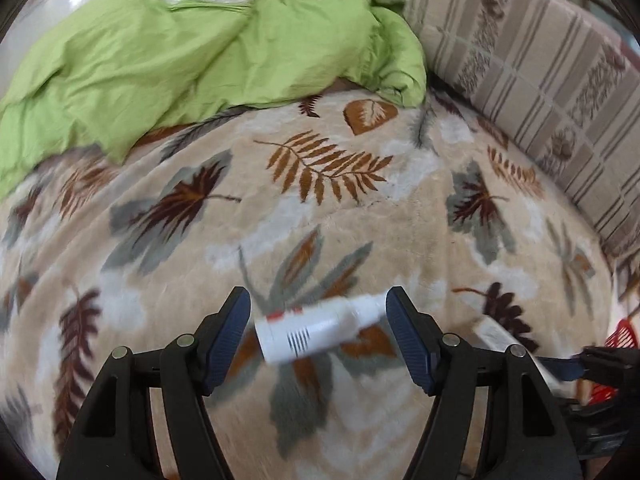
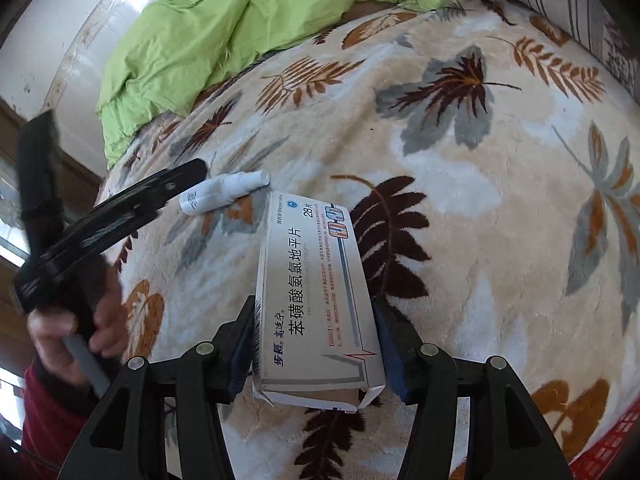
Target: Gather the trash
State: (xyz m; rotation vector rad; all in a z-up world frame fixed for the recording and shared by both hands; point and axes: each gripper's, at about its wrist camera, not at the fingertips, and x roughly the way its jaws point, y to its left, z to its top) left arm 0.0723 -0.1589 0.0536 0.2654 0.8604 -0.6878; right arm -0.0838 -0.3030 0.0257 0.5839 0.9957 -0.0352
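Note:
A small white spray bottle (image 1: 304,332) lies on the leaf-patterned blanket (image 1: 320,208), crosswise between the fingers of my left gripper (image 1: 318,308). That gripper is open and its pads stand just off the bottle's ends. My right gripper (image 2: 316,310) has a white medicine box (image 2: 316,300) between its blue pads, which sit against both long sides. The box's far end points toward the bottle (image 2: 224,190). In the right wrist view a hand (image 2: 80,320) holds the left gripper, one finger (image 2: 176,180) beside the bottle. The left wrist view shows the box (image 1: 500,336) at the right.
A crumpled green quilt (image 1: 192,56) lies at the far side of the bed. A striped cushion (image 1: 540,80) runs along the right. A red plastic basket (image 2: 600,460) shows at the bed's near right corner. A white wall (image 2: 60,32) is on the left.

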